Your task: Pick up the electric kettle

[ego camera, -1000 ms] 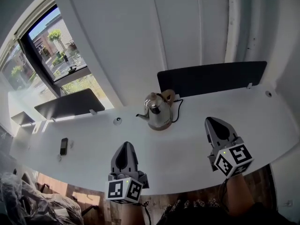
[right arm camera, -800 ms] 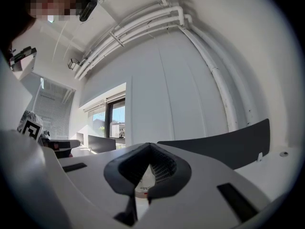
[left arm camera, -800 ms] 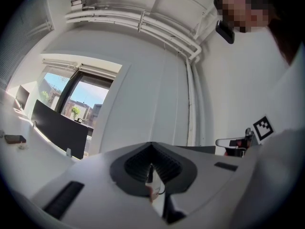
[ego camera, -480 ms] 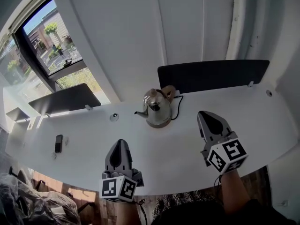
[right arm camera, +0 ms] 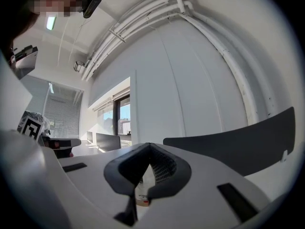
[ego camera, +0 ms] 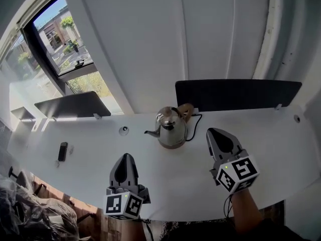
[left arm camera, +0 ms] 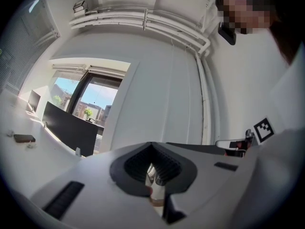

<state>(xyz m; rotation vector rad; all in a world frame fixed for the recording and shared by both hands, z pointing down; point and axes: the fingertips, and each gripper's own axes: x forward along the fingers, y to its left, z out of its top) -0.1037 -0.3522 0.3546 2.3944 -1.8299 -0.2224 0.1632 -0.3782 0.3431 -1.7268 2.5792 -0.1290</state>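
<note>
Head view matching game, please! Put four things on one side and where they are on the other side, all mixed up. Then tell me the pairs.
Things:
1. electric kettle
2. small black device
3. right gripper
4. dark divider panel

Places:
A. far left on the desk
B. standing along the desk's back edge
C. middle of the desk
D. right of the kettle, nearer the person

Pairs: 1-C, 2-A, 3-D, 4-B

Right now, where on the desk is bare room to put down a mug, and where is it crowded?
Bare: the stretch between the kettle and the small black object, apart from a round cap; also the desk right of the right gripper. Crowded: behind the kettle, where its cord runs.
</note>
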